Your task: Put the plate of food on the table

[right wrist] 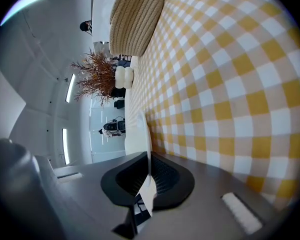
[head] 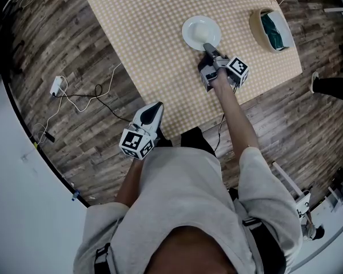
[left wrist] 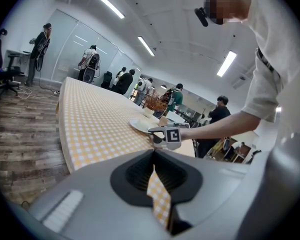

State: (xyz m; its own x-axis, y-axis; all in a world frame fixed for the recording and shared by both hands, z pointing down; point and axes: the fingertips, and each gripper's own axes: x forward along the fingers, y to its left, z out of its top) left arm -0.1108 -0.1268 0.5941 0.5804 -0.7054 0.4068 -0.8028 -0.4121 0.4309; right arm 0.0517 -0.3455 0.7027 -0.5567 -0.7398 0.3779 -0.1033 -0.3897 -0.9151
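A white plate [head: 201, 33] with a pale mound of food [head: 204, 35] lies on the yellow-checked table [head: 143, 39]. My right gripper [head: 209, 49] is shut on the plate's near rim. In the right gripper view the plate [right wrist: 142, 134] shows edge-on, its rim pinched between the jaws of the right gripper [right wrist: 147, 176]. My left gripper [head: 155, 108] hangs at the table's near edge, jaws together with nothing held. The left gripper view looks past that left gripper [left wrist: 159, 191] at the plate [left wrist: 140, 125] and the right gripper [left wrist: 157, 134] beyond.
A woven basket [head: 270, 30] with a green cloth stands right of the plate, and shows as a woven basket [right wrist: 136, 16] in the right gripper view. Dried branches [right wrist: 97, 76] stand further back. A cable and adapter [head: 56, 85] lie on the wooden floor. Several people [left wrist: 92, 64] stand in the distance.
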